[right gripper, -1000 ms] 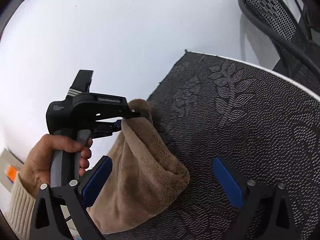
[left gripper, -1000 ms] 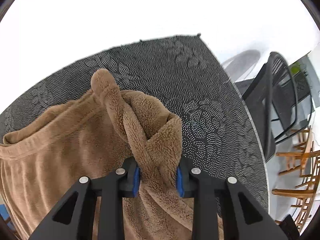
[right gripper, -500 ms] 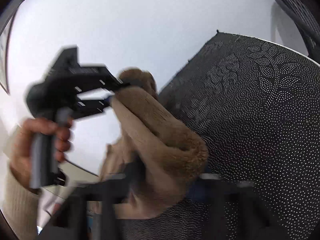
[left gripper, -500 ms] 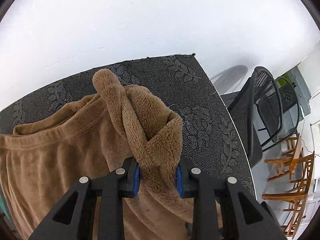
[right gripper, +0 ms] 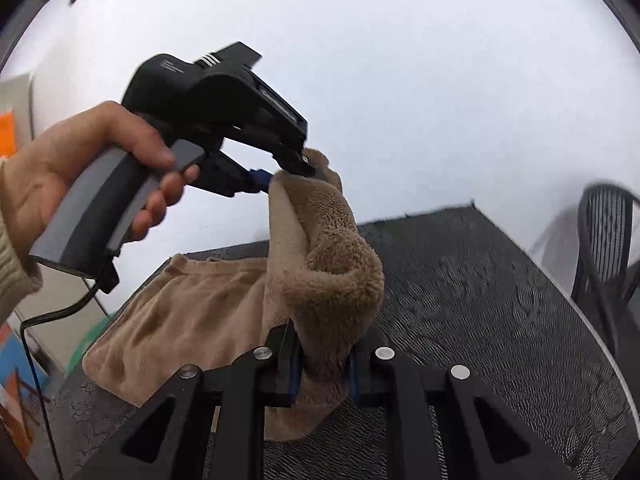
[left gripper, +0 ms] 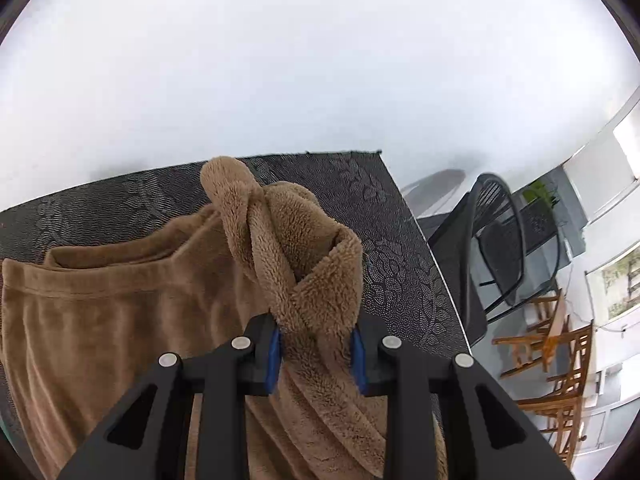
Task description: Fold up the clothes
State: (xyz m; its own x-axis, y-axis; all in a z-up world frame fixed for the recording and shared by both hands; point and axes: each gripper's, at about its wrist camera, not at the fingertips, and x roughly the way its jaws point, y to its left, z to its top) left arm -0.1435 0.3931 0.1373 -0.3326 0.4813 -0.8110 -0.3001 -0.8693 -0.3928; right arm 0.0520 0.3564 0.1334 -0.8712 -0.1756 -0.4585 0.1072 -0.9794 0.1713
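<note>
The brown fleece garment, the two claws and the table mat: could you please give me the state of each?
Brown fleece garment: bunched, one end lifted, the rest lying on the mat.
Left claw: shut on the garment.
Right claw: closing, fleece pressed between its pads.
Table mat: flat, partly covered.

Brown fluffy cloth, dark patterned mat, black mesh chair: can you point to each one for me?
Brown fluffy cloth [left gripper: 120, 320]: left wrist view, its flat smooth side.
Dark patterned mat [right gripper: 480, 300]: right wrist view, a bare part right of the cloth.
Black mesh chair [left gripper: 500, 236]: left wrist view, its backrest.
</note>
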